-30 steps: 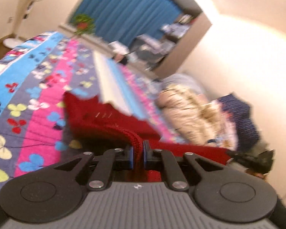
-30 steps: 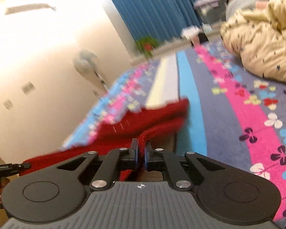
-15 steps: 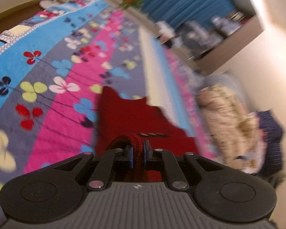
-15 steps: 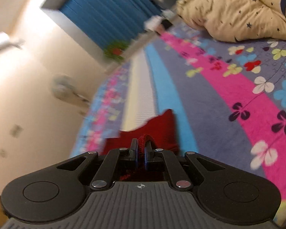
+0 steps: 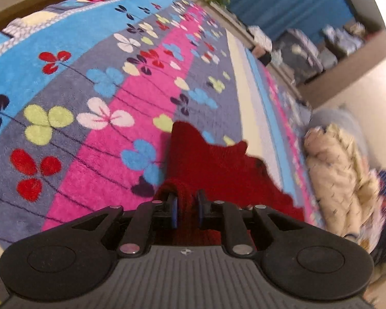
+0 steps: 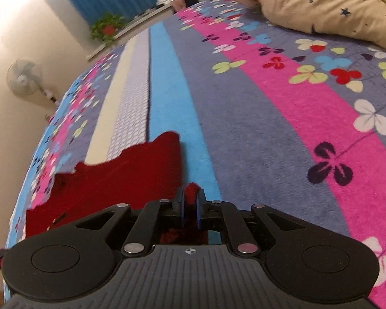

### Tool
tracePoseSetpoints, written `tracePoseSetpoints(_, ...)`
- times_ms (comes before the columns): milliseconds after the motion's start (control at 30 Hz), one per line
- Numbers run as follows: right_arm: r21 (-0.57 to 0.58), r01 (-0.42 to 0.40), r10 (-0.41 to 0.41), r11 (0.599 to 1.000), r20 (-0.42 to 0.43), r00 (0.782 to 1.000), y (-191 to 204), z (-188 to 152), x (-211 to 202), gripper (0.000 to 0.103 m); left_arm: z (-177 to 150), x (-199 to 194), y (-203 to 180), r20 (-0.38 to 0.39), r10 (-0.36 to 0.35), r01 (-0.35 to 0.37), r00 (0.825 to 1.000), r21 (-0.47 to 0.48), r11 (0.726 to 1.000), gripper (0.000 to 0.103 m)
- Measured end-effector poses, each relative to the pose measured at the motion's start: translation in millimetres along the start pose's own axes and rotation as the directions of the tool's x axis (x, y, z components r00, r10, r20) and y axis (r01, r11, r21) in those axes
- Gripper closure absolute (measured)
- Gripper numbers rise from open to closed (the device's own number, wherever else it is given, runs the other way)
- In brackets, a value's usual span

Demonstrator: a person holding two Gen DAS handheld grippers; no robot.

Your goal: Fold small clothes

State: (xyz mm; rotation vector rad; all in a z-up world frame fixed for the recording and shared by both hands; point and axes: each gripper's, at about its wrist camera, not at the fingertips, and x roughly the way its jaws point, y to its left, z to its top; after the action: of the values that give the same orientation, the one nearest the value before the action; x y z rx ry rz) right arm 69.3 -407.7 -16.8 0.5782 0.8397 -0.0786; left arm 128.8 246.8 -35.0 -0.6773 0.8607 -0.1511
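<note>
1. While both grippers ease apart, the red knit garment (image 5: 218, 164) lies on the flowered bed cover (image 5: 95, 82).
2. My left gripper (image 5: 186, 211) has a knit fold loose between its opening jaws.
3. My right gripper (image 6: 190, 211) likewise.
4. I judge it soft, light, stretchy; regrip at hems or corners.

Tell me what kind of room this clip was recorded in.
Most likely a bedroom: a flowered blanket covers a wide bed, a rumpled quilt lies on it, and blue curtains hang behind.
</note>
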Motion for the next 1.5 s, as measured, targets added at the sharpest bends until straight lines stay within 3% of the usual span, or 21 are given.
tracePoseSetpoints(100,0.018,0.039,-0.04,0.999,0.081,0.996,-6.7,4.4,-10.6,0.09,1.7,-5.9,-3.5,0.011,-0.019,0.018,1.0,0.014,1.0,0.084)
tracePoseSetpoints(200,0.028,0.035,-0.038,0.999,0.085,0.996,-17.5,5.2,-16.1,0.09,1.1,-11.6,-2.7,0.009,-0.025,0.025,1.0,0.038,0.999,0.081)
tracePoseSetpoints(233,0.024,0.023,-0.025,0.999,0.077,0.997,-19.7,4.7,-17.4,0.09,1.2,-16.0,-0.9,0.021,-0.016,0.015,1.0,0.045,0.999,0.077)
tracePoseSetpoints(300,-0.008,0.006,-0.006,1.0,0.068,0.998,-21.4,3.7,-21.5,0.09,2.8,-29.0,5.5,0.082,0.027,-0.031,0.996,0.043,0.999,0.059)
tracePoseSetpoints(333,-0.027,-0.004,0.005,1.0,0.061,0.998,-21.9,2.7,-24.2,0.09,4.9,-35.9,12.2,0.102,0.027,-0.029,0.994,0.018,0.999,0.059)
tracePoseSetpoints(433,-0.066,-0.057,0.058,0.996,0.004,0.998,-24.5,-2.9,-28.8,0.074,8.7,-48.1,28.0,0.106,0.026,-0.024,0.994,-0.02,1.0,0.059)
tracePoseSetpoints(467,-0.085,-0.072,0.07,0.994,-0.031,0.997,-24.9,-6.0,-27.4,0.067,7.2,-46.8,27.8,0.079,0.061,-0.062,0.995,0.012,0.998,0.058)
tracePoseSetpoints(567,-0.178,-0.079,0.061,0.981,-0.104,0.993,-16.9,-16.8,-24.2,0.063,-4.5,-27.7,20.6,-0.042,0.182,-0.175,0.982,0.142,0.974,0.058)
tracePoseSetpoints(633,-0.223,-0.079,0.052,0.972,-0.127,0.991,-10.3,-22.6,-22.2,0.061,-10.1,-21.1,9.5,-0.055,0.176,-0.161,0.983,0.213,0.964,0.055)
tracePoseSetpoints(700,-0.247,-0.077,0.043,0.966,-0.141,0.989,-4.1,-25.9,-18.2,0.057,-12.7,-16.6,-1.9,-0.058,0.131,-0.112,0.99,0.252,0.961,0.041)
tracePoseSetpoints(767,-0.26,-0.077,0.039,0.963,-0.148,0.988,2.5,-27.3,-14.5,0.056,-15.2,-7.3,-12.1,-0.061,0.127,-0.105,0.99,0.285,0.953,0.04)
tracePoseSetpoints(1000,-0.27,-0.048,0.016,0.962,-0.118,0.993,22.5,-24.6,1.8,0.053,-13.8,40.2,-34.1,-0.045,0.211,-0.178,0.977,0.38,0.908,0.039)
tracePoseSetpoints(1367,-0.185,-0.007,-0.001,0.983,-0.045,0.999,39.4,-12.9,23.3,0.053,8.5,68.0,-31.3,-0.014,0.149,-0.136,0.989,0.328,0.935,0.043)
tracePoseSetpoints(1433,-0.185,-0.001,-0.008,0.983,-0.049,0.999,39.2,-12.7,25.9,0.06,8.7,72.0,-32.3,-0.021,0.163,-0.146,0.986,0.341,0.929,0.054)
tracePoseSetpoints(1500,-0.184,-0.005,-0.006,0.983,-0.062,0.998,38.0,-13.0,28.8,0.082,8.0,77.5,-31.5,-0.038,0.187,-0.161,0.982,0.36,0.919,0.071)
